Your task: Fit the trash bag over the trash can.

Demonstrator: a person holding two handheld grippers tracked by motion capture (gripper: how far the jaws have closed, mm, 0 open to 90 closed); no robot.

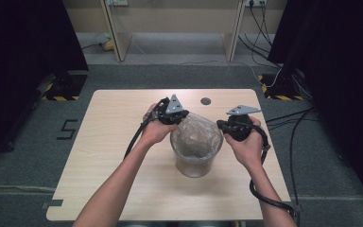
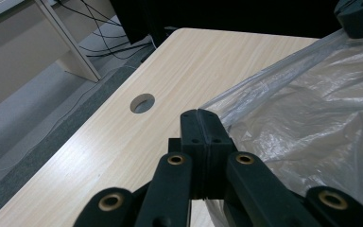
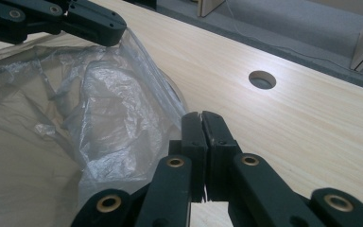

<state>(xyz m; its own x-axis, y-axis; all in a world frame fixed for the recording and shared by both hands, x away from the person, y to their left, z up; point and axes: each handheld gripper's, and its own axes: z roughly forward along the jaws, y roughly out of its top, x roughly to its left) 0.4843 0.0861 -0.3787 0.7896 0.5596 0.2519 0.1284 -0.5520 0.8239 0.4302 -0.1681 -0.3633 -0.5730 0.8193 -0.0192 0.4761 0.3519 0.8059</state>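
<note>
A clear plastic bag [image 1: 196, 132] lines a small round bin [image 1: 194, 163] standing in the middle of the wooden table [image 1: 113, 142]. My left gripper [image 1: 180, 117] is at the bag's left rim and my right gripper [image 1: 220, 126] at its right rim, with the film stretched between them. In the left gripper view the jaws [image 2: 200, 113] are shut on the bag's edge [image 2: 283, 118], and the right gripper [image 2: 359, 16] shows at the far corner. In the right gripper view the jaws [image 3: 201, 115] are shut on the film [image 3: 118, 118], with the left gripper [image 3: 116, 29] pinching the opposite rim.
A round cable hole [image 1: 205, 100] lies in the table just behind the bin, also seen as the hole [image 2: 142, 103] and the hole [image 3: 262, 79]. Cables [image 1: 283, 118] trail off the table's right side. Desk legs and black curtains stand beyond the far edge.
</note>
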